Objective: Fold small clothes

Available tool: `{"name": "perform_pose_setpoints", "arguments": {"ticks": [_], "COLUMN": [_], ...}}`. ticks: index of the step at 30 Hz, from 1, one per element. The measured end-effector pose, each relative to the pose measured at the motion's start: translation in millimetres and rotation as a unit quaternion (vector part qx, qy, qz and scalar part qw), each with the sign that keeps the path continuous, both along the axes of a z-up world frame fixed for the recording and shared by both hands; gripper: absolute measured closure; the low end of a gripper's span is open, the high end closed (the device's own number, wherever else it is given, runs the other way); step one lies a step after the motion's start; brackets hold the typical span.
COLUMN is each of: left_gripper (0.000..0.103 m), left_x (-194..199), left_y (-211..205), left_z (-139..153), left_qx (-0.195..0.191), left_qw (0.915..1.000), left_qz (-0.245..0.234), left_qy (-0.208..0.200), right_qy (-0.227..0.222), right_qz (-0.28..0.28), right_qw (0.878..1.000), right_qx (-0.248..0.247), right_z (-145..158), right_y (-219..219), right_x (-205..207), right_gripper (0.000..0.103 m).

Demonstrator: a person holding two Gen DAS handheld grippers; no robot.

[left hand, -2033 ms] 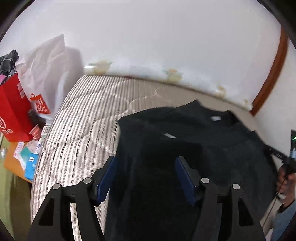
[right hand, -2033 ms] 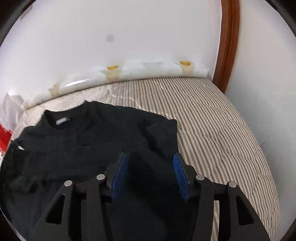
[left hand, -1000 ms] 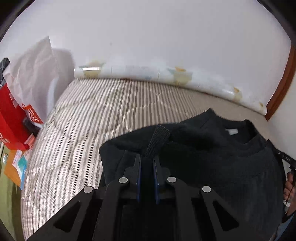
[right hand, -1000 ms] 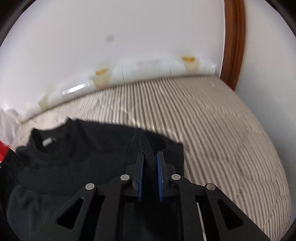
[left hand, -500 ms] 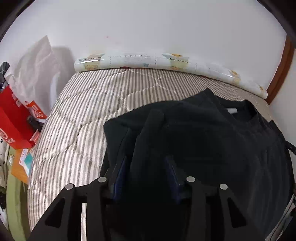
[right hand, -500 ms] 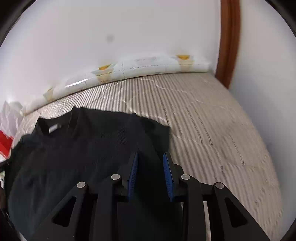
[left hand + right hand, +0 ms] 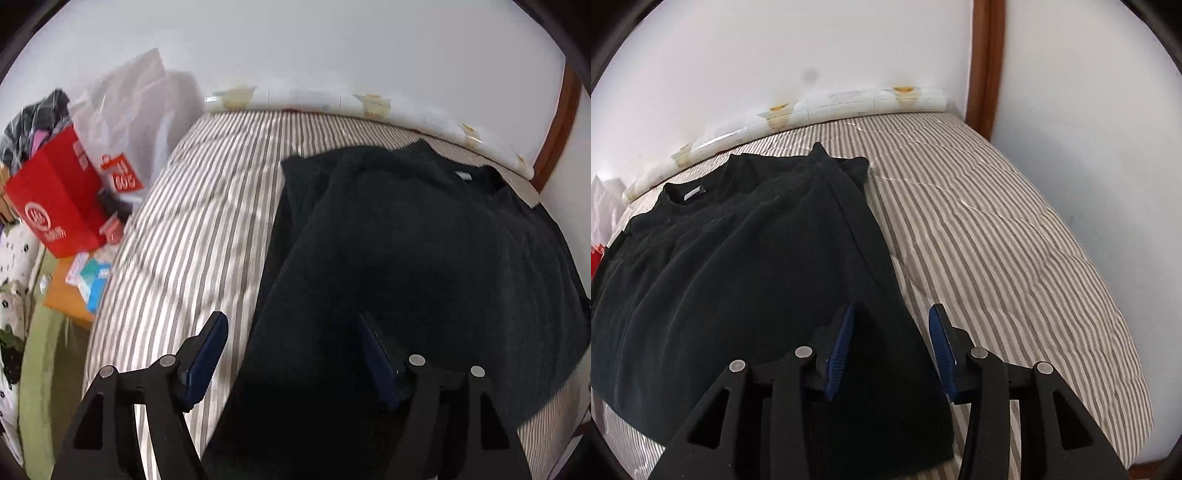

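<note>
Meanwhile, both sleeves lie folded over the black knit sweater [image 7: 738, 266] on the striped quilted bed [image 7: 997, 229] as the left gripper [image 7: 291, 354] and right gripper [image 7: 892, 350] open their jaws, gripping nothing.

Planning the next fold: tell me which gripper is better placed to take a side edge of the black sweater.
Right, though narrowly. The right gripper straddles the black sweater side edge, jaws opening. The left gripper also straddles its edge, but sits wider.

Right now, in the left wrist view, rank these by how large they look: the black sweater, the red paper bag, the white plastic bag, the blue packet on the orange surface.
1. black sweater, by far the largest.
2. and 3. red paper bag and white plastic bag look alike; unranked.
4. blue packet, smallest.
</note>
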State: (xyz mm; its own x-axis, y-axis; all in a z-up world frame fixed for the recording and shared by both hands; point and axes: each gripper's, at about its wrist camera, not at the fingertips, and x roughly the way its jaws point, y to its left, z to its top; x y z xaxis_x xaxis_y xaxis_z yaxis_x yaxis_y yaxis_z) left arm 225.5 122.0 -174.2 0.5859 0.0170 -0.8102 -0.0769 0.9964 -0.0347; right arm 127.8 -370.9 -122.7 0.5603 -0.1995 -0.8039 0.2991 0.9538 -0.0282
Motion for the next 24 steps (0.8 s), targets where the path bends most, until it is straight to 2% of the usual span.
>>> {"name": "perform_pose_setpoints", "arguments": {"ticks": [4,7,9,15,18,22,24], "left_gripper": [0.030,0.029,0.029,0.029,0.029,0.029,0.029], "left_x": [-29.7,-48.0,-60.5,-101.5,-116.9,-141.1,-152.0], "left_y": [9.0,19.0,25.6,46.6,57.4,74.4,83.0], "left_z": [-2.7,-3.0,-4.5,-9.0,-14.8,-18.8,-18.4], "left_qx": [0.001,-0.016,-0.027,-0.056,-0.059,-0.074,-0.077], "left_qw": [1.0000,0.9998,0.9995,0.9978,0.9978,0.9968,0.9964], "left_qz": [-0.002,0.003,0.007,0.022,0.028,0.028,0.033], "left_qy": [-0.008,-0.014,-0.015,-0.029,-0.011,-0.009,-0.013], "right_qy": [0.005,-0.015,-0.028,-0.039,-0.031,-0.007,0.005], "right_qz": [0.001,0.016,0.031,0.095,0.144,0.204,0.244], "right_qw": [0.999,0.995,0.993,0.993,0.989,0.979,0.970], "right_qx": [-0.037,-0.099,-0.111,-0.062,-0.019,0.006,0.012], "right_z": [13.0,33.4,43.9,56.1,47.1,26.2,16.2], "right_y": [12.9,38.4,54.5,125.6,175.1,248.1,291.4], "right_x": [-12.8,-19.4,-19.8,-5.3,3.7,12.2,11.9], "right_gripper": [0.061,0.060,0.058,0.058,0.058,0.058,0.058]}}
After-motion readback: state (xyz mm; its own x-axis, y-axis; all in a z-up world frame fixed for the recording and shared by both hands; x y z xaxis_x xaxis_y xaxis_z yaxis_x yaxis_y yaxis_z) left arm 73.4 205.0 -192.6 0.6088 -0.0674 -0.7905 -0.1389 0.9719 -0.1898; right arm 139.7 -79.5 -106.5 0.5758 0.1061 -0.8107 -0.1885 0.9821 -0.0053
